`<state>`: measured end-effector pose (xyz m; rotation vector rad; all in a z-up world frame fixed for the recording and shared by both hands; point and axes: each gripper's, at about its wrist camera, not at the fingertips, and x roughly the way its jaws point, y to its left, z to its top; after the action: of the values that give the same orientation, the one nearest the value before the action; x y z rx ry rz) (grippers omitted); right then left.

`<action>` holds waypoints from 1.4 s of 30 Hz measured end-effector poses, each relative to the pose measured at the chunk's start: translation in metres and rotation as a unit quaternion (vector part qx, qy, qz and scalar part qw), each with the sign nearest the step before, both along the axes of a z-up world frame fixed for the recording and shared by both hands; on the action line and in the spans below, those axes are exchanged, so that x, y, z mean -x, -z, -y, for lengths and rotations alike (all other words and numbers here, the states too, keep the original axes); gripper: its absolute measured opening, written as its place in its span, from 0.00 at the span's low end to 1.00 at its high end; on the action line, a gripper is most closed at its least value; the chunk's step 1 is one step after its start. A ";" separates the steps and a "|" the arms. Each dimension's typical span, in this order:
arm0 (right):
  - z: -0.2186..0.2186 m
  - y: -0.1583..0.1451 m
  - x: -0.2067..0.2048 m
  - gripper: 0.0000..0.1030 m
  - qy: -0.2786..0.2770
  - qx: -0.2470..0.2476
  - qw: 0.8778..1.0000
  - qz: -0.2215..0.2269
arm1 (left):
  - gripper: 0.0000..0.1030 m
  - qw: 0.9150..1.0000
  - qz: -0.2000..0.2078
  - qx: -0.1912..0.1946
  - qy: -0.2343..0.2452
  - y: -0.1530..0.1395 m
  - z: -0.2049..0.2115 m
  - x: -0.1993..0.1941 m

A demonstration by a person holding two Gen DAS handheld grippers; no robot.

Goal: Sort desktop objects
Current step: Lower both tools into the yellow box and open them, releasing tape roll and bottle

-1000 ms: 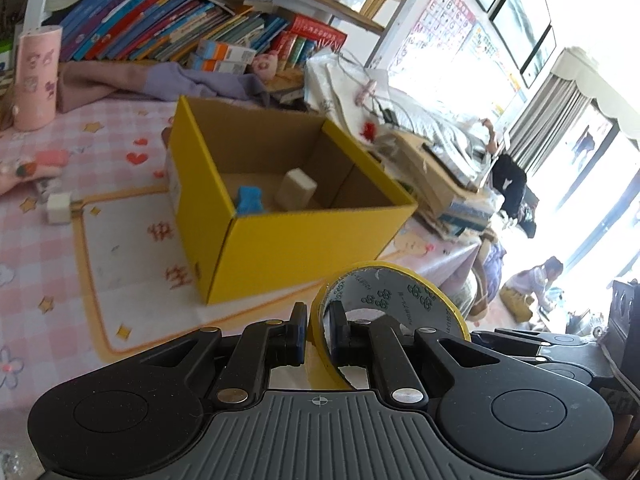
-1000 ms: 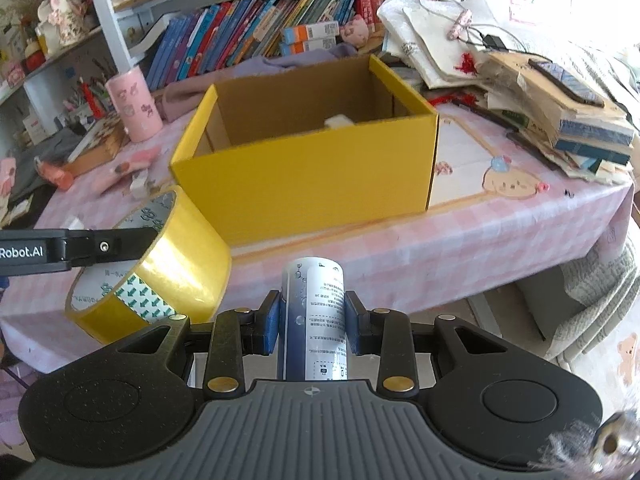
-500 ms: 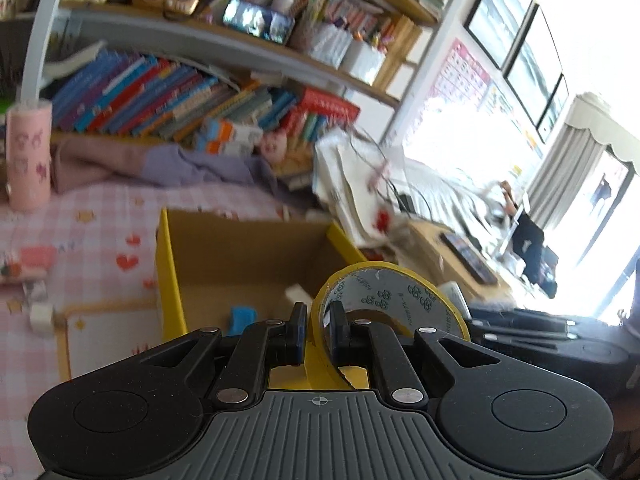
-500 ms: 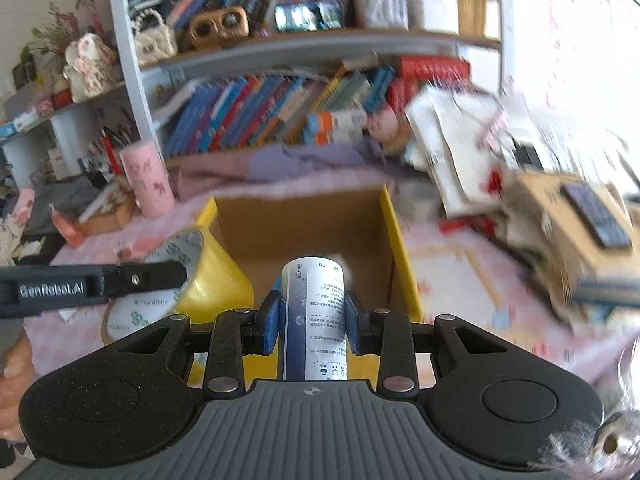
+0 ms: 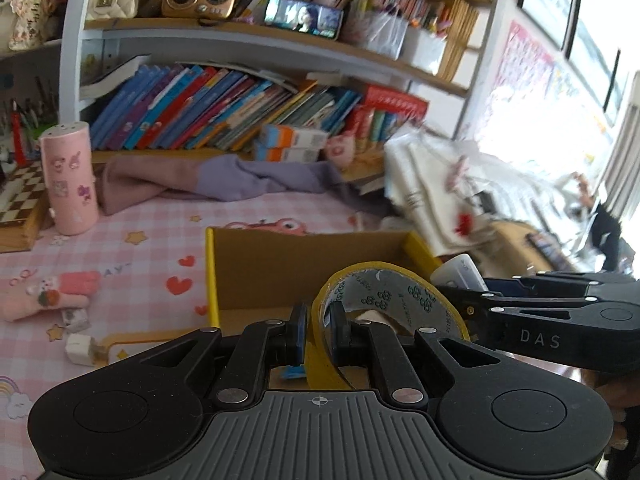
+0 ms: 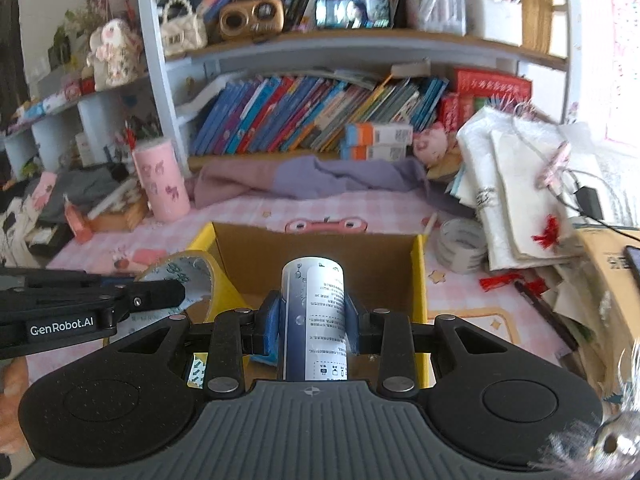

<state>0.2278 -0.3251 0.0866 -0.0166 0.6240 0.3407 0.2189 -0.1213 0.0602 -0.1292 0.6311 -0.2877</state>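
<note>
Left gripper (image 5: 318, 334) clamping narrowly on the wall of a yellow tape roll (image 5: 384, 304), roll standing on edge, hanging over the near part of the yellow cardboard box (image 5: 211, 276). Right gripper (image 6: 313, 322) pinching a white-and-blue printed bottle (image 6: 314, 312), bottle pointing along the fingers, positioned above the same open box (image 6: 419, 276). Both grippers sitting side by side, each showing in the other's view. Box resting on the pink checked tablecloth (image 5: 132, 256). Pink cup (image 5: 70, 180) standing well left of the box; second, grey tape roll (image 6: 460, 244) lying just right of it.
</note>
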 end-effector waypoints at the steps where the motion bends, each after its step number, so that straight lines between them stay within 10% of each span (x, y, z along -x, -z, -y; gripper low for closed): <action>1: -0.001 0.004 -0.004 0.29 -0.006 0.003 1.000 -0.005 | 0.10 1.000 -0.001 -0.006 -0.006 0.003 0.002 -0.002; 23: -0.014 0.073 -0.059 0.30 -0.116 0.069 0.984 -0.117 | 0.23 0.989 -0.077 -0.130 0.003 0.057 0.050 -0.021; 42: 0.008 0.037 -0.019 0.46 -0.070 0.011 0.997 -0.032 | 0.66 0.993 0.030 -0.101 -0.060 0.009 0.037 0.035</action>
<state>0.2469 -0.3333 0.0498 -0.0715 0.6924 0.4706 0.1841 -0.1587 0.0511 0.0361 0.5877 -0.1101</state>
